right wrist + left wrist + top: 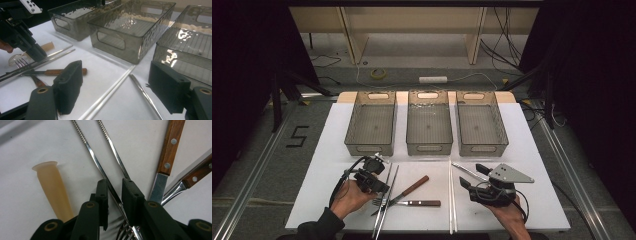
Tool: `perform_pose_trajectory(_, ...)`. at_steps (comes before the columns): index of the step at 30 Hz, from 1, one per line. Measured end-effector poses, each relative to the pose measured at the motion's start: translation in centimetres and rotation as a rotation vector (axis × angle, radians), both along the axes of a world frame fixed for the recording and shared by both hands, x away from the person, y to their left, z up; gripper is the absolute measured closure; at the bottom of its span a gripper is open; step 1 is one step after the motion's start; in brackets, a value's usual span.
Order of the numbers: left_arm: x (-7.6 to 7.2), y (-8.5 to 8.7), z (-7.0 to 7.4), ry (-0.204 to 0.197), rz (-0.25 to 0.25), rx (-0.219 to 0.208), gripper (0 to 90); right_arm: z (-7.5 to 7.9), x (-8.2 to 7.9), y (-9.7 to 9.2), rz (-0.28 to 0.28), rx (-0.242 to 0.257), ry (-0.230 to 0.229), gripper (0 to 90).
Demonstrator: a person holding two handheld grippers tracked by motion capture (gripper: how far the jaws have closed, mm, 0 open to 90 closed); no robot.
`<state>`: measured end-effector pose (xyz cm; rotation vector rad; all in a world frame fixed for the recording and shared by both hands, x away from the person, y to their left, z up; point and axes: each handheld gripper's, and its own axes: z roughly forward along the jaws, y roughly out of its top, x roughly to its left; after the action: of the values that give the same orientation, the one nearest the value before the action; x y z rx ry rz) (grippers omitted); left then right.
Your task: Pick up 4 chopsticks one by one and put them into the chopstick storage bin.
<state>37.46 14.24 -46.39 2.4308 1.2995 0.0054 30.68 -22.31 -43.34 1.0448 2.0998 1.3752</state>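
Metal chopsticks (110, 173) look thin, stiff and slippery; the left gripper (115, 195) has its jaws pinching one stick. Hold mid-shaft. The right gripper (117, 82) jaws are spread.

Counter (532, 200): matt white sheet, smooth. Metal chopsticks (110, 150) beside the knife (166, 162): polished steel, tips knurled. Knife: glossy brown wood handle with metal rivets, bright steel blade. Bins (130, 30) beyond the knife: smoky translucent plastic, glossy, rippled walls. Left gripper (115, 195) jaws: matt black plastic.
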Motion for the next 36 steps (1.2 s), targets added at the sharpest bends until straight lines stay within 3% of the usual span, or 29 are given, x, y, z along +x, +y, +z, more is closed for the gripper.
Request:
perform_pose_trajectory(21, 0.02, -0.54, -0.19, 0.027, 0.019, 0.008, 71.6, -0.15, 0.16, -0.1, -0.006, 0.005, 0.016, 28.8)
perform_pose_trajectory(36, 0.16, -0.44, -0.09, 0.025, 0.028, 0.009, 75.0, -0.19, 0.17, -0.05, -0.004, -0.001, 0.022, 28.8)
